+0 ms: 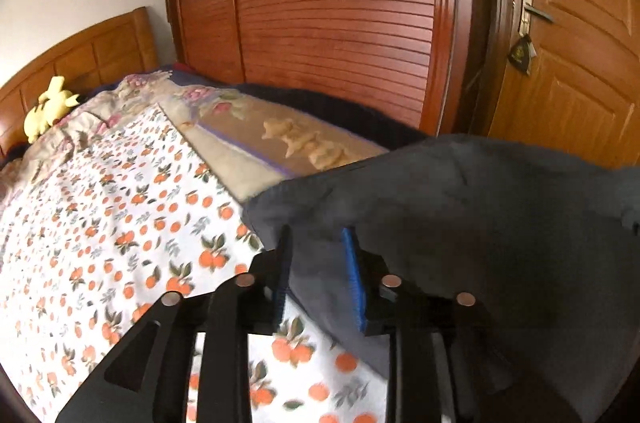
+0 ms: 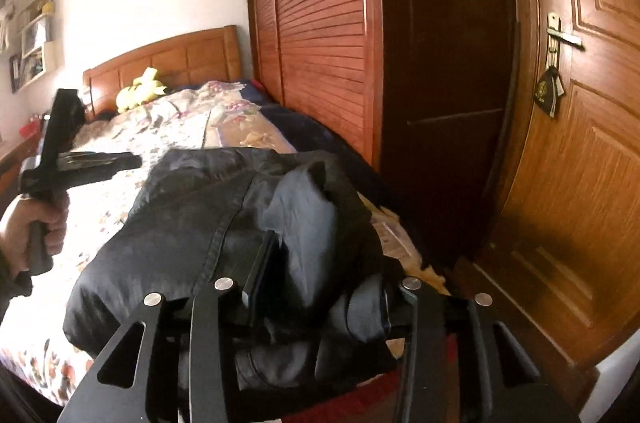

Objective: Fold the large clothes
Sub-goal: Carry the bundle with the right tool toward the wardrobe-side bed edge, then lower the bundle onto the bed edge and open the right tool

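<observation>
A large dark garment [image 1: 460, 223] lies on the bed, bunched at its near right side. In the left wrist view my left gripper [image 1: 320, 271] has its blue-padded fingers [image 1: 354, 279] apart, with a fold of the garment lying loosely between and over them. In the right wrist view the garment [image 2: 192, 223] is a black heap with a grey lining [image 2: 304, 223]. My right gripper [image 2: 320, 287] holds a bunch of that fabric between its fingers. The left gripper [image 2: 132, 161] shows at the left, held in a hand above the bed, apart from the heap.
The bed has an orange-print sheet [image 1: 100, 223] and a floral quilt [image 1: 248, 127]. A yellow plush toy [image 1: 48, 111] sits by the wooden headboard [image 1: 80, 55]. A slatted wardrobe [image 1: 328, 15] and a wooden door [image 1: 580, 43] stand close behind the bed.
</observation>
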Demonstrator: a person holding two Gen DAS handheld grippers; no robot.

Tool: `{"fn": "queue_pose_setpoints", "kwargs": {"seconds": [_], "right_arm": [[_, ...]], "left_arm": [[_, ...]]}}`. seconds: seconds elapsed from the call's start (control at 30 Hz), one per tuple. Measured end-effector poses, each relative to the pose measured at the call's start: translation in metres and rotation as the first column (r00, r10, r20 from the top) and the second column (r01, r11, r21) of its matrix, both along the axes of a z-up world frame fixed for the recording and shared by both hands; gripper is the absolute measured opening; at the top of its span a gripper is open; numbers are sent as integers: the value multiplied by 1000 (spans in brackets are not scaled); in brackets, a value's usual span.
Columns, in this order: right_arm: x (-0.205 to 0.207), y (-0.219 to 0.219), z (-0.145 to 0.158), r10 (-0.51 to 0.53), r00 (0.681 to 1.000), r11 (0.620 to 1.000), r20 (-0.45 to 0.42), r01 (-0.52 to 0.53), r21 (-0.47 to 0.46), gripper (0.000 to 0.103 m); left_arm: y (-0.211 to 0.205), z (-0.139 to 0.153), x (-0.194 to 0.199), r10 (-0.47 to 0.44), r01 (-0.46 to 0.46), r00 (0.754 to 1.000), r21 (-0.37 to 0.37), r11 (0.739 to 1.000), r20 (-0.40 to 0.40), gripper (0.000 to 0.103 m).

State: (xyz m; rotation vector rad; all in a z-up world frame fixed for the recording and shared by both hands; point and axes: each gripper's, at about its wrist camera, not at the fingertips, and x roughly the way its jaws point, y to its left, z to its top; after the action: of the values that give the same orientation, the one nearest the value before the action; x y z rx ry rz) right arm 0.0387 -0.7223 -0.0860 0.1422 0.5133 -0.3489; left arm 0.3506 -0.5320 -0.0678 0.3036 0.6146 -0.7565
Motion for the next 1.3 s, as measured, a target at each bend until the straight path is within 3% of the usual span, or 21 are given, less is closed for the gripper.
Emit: {"fn": "queue_pose_setpoints", "kwargs": {"seconds": [0.1, 0.17, 0.27, 0.3, 0.33, 0.37, 0.47, 0.57, 0.67, 0.8, 0.97, 1.17, 1.3], "right_arm": [[6, 6, 3, 6, 999, 1000, -32, -6, -15, 54], [5, 11, -1, 1, 999, 1000, -51, -2, -22, 55], [3, 2, -8, -4, 997, 1000, -79, 5, 18, 62], [1, -1, -9, -14, 996, 1000, -90, 17, 26, 70], [-1, -5, -10, -45, 994, 999, -98, 47, 19, 88], [-7, -11, -11, -61, 995, 998, -81, 63, 22, 91], [-14, -27, -15, -74, 995, 994, -65, 79, 72, 91], [-22, -18, -6, -93, 995, 996, -22, 93, -1, 91], [-27, 5, 12, -70, 996, 993, 47, 74, -93, 71], [-10, 26, 29, -10, 998, 990, 68, 19, -140, 48], [15, 37, 25, 28, 999, 989, 20, -25, -145, 47], [32, 12, -15, -38, 995, 997, -88, 32, -64, 48], [25, 20, -18, -67, 994, 994, -81, 60, -91, 50]], "left_arm": [[27, -2, -20, -19, 20, 1000, -23, 1000, 20, 52], [46, -1, -37, -37, 38, 999, -33, 999, 35, 55], [74, 0, -59, -52, 56, 997, -60, 997, 54, 68], [80, 1, -66, -57, 61, 997, -70, 996, 55, 72], [88, 1, -75, -66, 71, 996, -80, 994, 54, 74], [93, 1, -80, -71, 76, 996, -85, 993, 54, 74], [107, 0, -100, -81, 87, 994, -88, 992, 67, 77], [119, 2, -119, -90, 97, 993, -102, 990, 71, 89], [128, 5, -136, -90, 100, 991, -104, 990, 95, 97], [145, 8, -156, -79, 90, 992, -111, 990, 101, 100], [167, 13, -173, -50, 63, 993, -119, 991, 109, 100], [197, 19, -191, -14, 26, 995, -121, 992, 101, 100], [221, 24, -200, 27, -15, 994, -116, 993, 106, 100]]}}
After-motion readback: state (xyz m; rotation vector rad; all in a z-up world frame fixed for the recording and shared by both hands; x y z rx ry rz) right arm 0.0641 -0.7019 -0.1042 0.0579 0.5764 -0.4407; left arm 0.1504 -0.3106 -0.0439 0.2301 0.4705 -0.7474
